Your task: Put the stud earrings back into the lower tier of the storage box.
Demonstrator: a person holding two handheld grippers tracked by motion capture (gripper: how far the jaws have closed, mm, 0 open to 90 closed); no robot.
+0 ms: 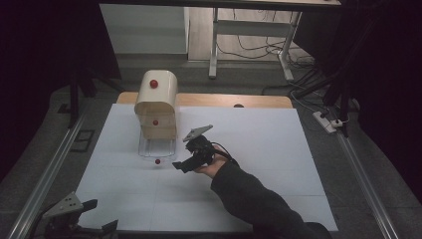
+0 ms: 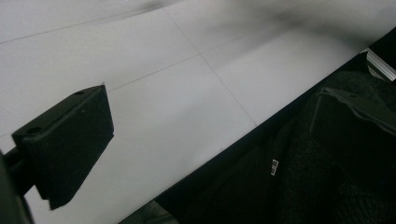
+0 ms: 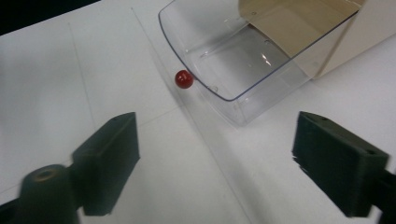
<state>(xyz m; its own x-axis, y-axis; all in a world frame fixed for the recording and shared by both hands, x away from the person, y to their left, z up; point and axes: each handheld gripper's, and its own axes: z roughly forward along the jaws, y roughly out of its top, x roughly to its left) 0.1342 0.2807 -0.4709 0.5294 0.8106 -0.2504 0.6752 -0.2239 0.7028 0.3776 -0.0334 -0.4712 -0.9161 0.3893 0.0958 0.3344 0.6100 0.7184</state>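
Drawer (image 3: 243, 79) pulled out, its red knob (image 3: 184, 79) just ahead of the released right tongs (image 3: 215, 158); left tongs (image 1: 94, 219) gape idle; next move looks like fetching something to load

The drawer (image 3: 243, 88) is formed of clear, glossy plastic with smooth walls on which highlights are seen. A red knob (image 3: 184, 79) on its front is finished smooth and shiny. The cabinet (image 1: 157, 102) is presented in a cream, satin-smooth shell, with a wood-like tan panel inside. The table (image 1: 249, 164) is covered by a matt white sheet, paper-like, with faint seams; a wooden edge (image 1: 234, 100) is exposed behind it. The right gripper (image 3: 217, 163) is fitted with matt black jaws of plastic appearance. The sleeve (image 1: 259, 201) is made of dark, soft cloth.
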